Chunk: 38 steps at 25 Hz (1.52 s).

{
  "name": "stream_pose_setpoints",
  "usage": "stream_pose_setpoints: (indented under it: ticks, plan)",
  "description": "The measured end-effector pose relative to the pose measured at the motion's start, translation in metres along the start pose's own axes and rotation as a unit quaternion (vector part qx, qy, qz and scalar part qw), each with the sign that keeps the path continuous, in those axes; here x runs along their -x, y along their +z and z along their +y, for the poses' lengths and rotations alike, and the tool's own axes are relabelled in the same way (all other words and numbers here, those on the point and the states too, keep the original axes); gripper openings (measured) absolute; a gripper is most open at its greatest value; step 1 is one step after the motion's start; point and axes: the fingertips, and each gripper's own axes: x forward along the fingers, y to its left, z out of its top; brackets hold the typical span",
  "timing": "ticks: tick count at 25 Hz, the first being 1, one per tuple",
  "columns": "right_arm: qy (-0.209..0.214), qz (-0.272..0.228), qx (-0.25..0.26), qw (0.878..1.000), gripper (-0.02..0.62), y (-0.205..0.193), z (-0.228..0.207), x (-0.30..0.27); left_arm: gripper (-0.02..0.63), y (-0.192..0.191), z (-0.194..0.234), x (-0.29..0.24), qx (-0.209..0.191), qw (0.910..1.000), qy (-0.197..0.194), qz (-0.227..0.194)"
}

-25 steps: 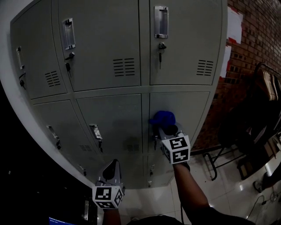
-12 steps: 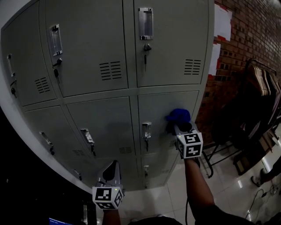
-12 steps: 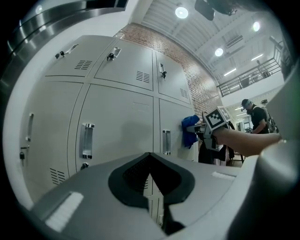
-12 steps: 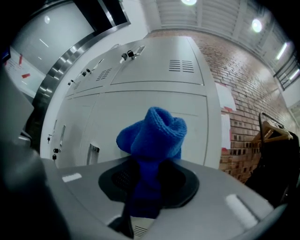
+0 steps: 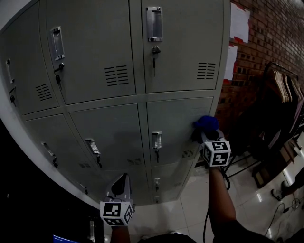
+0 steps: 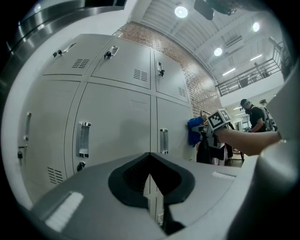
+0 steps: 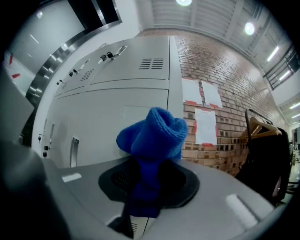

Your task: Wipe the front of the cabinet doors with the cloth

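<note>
Head view is dim, nearly black at lower left. Both gripper views are brighter, lit by ceiling lamps (image 6: 181,11) at top, fisheye-bent with dark corners.

A brick wall (image 5: 266,52) carries white paper sheets (image 5: 239,21) taped to its face. Beside it, a dark rack of wooden hangers (image 5: 286,91) stands on a glossy pale floor (image 5: 251,204). Round ceiling lamps (image 6: 181,11) shine overhead, and a person (image 6: 255,118) stands in the far background.
</note>
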Motion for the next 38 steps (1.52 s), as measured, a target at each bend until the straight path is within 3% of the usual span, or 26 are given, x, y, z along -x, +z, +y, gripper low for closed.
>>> stream_pose_setpoints:
  ticks: [3, 9, 20, 29, 38]
  plan:
    - [0.025, -0.014, 0.004, 1.0, 0.112, 0.006, 0.022, 0.01, 0.014, -0.001, -0.002, -0.002, 0.0, 1.0, -0.003, 0.001]
    - [0.108, -0.011, 0.006, 0.994, 0.113, -0.002, 0.108, 0.014, 0.014, -0.002, -0.004, -0.002, 0.0, 1.0, -0.001, 0.001]
    - [0.227, 0.011, 0.016, 0.974, 0.114, -0.013, 0.231, 0.001, 0.014, -0.003, 0.016, 0.012, 0.005, 0.9997, 0.025, -0.001]
    - [0.212, 0.038, 0.015, 0.976, 0.107, -0.03, 0.214, -0.013, 0.014, -0.006, 0.026, 0.019, 0.008, 0.9992, 0.038, 0.001]
    - [0.132, 0.042, 0.004, 0.99, 0.109, -0.044, 0.14, -0.012, 0.014, -0.008, 0.019, 0.016, 0.009, 0.9995, 0.031, 0.004]
